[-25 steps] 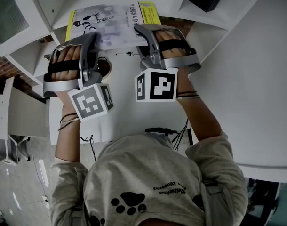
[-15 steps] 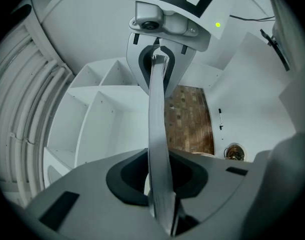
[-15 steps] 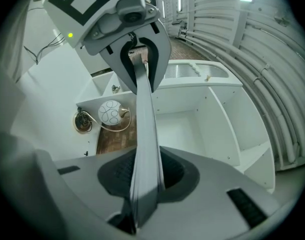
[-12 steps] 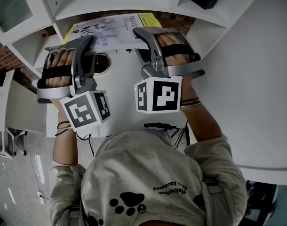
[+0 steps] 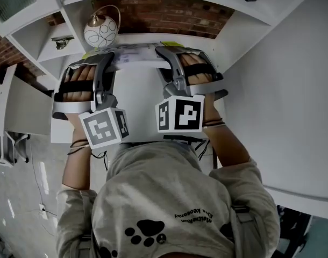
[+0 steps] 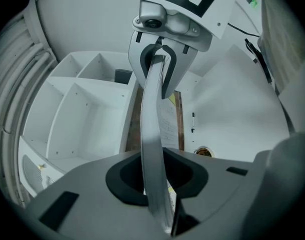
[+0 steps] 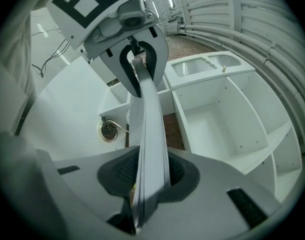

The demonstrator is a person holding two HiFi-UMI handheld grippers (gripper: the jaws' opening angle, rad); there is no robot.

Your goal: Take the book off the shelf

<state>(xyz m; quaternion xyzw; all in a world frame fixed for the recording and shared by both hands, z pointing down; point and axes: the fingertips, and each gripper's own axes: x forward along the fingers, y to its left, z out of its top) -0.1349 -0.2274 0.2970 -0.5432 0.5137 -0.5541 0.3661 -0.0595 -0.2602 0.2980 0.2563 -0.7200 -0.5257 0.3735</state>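
Head view: my left hand (image 5: pixel 78 84) and right hand (image 5: pixel 199 69) reach forward side by side over the white desk (image 5: pixel 140 98). Each is strapped into its frame, with the marker cubes facing back at me. My left gripper (image 5: pixel 106 63) and right gripper (image 5: pixel 165 55) point away and a little downward. The book (image 5: pixel 137 59) lies flat between them, carried at both ends above the desk and clear of the white shelf (image 5: pixel 56 39). It has a pale cover with a yellow strip along its far side.

Left gripper view: my jaws are nearly closed, pads pressed onto one end of the book. I see it edge-on as a thin grey slab, slightly bowed, running to the right gripper, which clamps the other end. Some printed cover shows along its right side.

Right gripper view: these jaws are likewise pinched on the book's end, its page edges showing between the pads. The slab runs to the left gripper opposite, with bare shelf compartments to the right
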